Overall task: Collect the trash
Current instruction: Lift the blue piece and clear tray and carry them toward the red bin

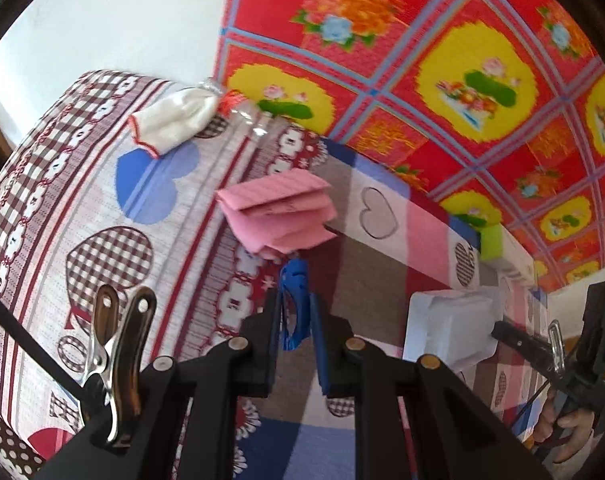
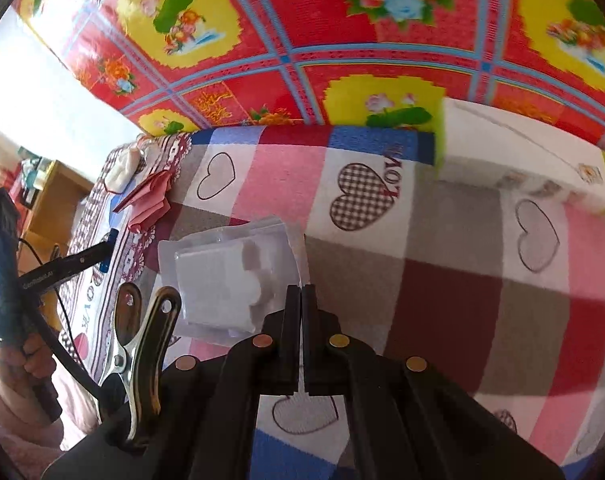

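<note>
From the left wrist camera, my left tool (image 1: 296, 312) is clamped on a small blue scrap (image 1: 294, 280), with the pink folded paper (image 1: 278, 214) hanging at the scrap's top, just beyond the pad tips. I cannot tell whether the paper is pinched with it or only caught on it. That is my main worry: the hold is thin and near the tips, so a quick swing or a roll of the wrist could shake the paper loose onto the bed (image 1: 102, 208). Farther off on the bed lie a white cloth bundle (image 1: 174, 120) and a clear plastic bottle (image 1: 242, 114), touching each other near the red flowered wall covering (image 1: 422, 60). The white packet (image 1: 450, 328) sits to the right with the other tool's tip at its edge. A green-edged box (image 1: 492, 244) rests against the wall.

From the right wrist camera, my right tool (image 2: 301, 300) is fully closed with nothing visible between its pads; the white packet (image 2: 230, 280) lies on the bed (image 2: 462, 260) just left of the tips, not gripped. If I go for it like this, closed pads would only push the slick plastic along the blanket. The pink paper (image 2: 146, 196) and left tool (image 2: 102, 250) are near on that side, so the two tools could collide if both reach inward. The box (image 2: 522, 160) is well clear to the right. No bin shows in either view.
</note>
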`<state>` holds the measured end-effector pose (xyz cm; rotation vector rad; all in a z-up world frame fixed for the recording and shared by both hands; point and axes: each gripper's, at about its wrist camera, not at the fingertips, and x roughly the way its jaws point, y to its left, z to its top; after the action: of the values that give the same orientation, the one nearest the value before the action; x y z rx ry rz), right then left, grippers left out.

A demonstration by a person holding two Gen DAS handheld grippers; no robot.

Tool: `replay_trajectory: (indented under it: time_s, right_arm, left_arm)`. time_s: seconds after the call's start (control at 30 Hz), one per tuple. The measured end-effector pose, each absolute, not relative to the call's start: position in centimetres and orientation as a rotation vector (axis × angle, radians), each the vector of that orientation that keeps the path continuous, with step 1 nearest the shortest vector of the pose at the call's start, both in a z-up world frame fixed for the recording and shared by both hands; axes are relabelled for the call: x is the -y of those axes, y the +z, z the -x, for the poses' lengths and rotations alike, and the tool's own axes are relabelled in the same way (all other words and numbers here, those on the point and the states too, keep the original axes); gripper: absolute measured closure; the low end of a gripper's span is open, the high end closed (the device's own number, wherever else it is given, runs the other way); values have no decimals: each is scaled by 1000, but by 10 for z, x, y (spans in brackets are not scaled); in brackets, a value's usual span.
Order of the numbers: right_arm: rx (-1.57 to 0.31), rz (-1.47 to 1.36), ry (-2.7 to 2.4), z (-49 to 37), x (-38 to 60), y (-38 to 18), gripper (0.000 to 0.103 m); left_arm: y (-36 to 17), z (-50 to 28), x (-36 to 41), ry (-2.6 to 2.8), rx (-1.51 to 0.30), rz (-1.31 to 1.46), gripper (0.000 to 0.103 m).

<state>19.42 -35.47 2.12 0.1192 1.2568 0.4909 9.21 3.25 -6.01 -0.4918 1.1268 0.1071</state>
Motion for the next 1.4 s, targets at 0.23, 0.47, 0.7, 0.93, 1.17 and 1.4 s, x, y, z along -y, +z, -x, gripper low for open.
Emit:
replay_trajectory:
  time_s: [0.23,0.47,0.7,0.93,1.17,1.4]
  right_arm:
    - [-1226,-198,440,-174,390,32,102]
    - [-1190,-253,373,-143,437,42,102]
    - [-1142,-318,288,-104,497,52,102]
    - [-1106,-386,199,-61,561,59,102]
    - [-1064,-429,117,-14,622,65,102]
    - [-1033,-464,51,28,675,61,102]
  left_arm:
    - [-50,-97,8,31,-1130,429,87]
    - [-39,-95,58,-60,-1135,368,87]
    - [-25,-91,123,-165,-1135,298,87]
    - [-15,-77,192,-260,-1147,239,87]
    - [-9,-56,257,-344,-1156,193,87]
    - [-5,-32,322,-406,-1152,152,87]
